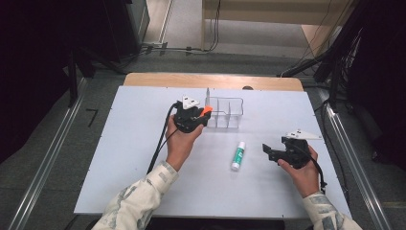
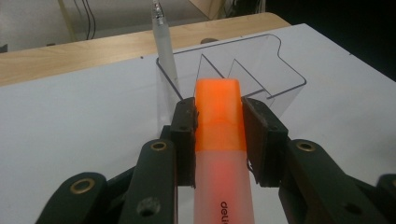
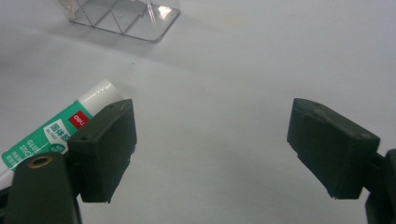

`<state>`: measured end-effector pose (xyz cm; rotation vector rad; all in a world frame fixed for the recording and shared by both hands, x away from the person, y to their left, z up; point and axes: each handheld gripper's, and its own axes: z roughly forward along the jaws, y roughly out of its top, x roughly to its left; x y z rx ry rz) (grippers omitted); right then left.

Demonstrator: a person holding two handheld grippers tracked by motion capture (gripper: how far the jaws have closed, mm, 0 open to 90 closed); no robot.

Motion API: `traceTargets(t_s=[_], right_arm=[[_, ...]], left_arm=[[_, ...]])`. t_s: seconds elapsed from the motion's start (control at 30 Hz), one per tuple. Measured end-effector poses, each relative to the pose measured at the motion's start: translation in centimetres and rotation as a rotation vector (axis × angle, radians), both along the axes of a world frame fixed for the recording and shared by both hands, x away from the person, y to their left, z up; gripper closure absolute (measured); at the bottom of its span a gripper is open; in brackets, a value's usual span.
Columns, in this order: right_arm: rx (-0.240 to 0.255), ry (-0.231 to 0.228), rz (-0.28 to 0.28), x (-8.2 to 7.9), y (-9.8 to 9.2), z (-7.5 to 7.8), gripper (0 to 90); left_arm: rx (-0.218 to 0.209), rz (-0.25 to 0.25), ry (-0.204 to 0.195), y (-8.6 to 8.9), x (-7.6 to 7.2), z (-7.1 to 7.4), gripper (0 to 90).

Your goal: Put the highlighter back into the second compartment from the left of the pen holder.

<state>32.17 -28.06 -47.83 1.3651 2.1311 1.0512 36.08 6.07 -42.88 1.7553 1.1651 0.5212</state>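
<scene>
Your left gripper [image 1: 203, 116] is clamped on an orange highlighter [image 2: 219, 126], both pads pressed against its sides, with the cap end sticking out past the jaws. You hold it just beside the left end of the clear organizer [image 1: 225, 112], which stands toward the far edge of the tabletop [image 1: 124, 143], near its middle. A frosted white pen [image 2: 164, 51] stands upright in the organizer's left compartment. Your right gripper [image 1: 268, 152] sits near the right edge of the tabletop, its jaws spread wide with nothing between them. A green and white glue stick [image 1: 238, 155] lies flat on the tabletop between your two hands, just left of the right gripper.
</scene>
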Motion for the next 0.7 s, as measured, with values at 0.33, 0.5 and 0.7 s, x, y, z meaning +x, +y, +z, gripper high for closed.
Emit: traceTargets(t_s=[0.33, 0.5, 0.7], right_arm=[[-0.001, 0.009, 0.004, 0.1, 0.0, -0.1, 14.2], [-0.003, 0.012, 0.006, 0.1, 0.0, -0.1, 14.2], [-0.004, 0.013, 0.003, 0.1, 0.0, -0.1, 14.2]], left_arm=[[0.014, 0.002, -0.013, -1.0, 1.2, 0.3, 67.9], [0.023, 0.002, -0.009, -1.5, 1.8, 0.5, 67.9], [0.031, -0.014, 0.002, -2.2, 2.5, 0.6, 67.9]])
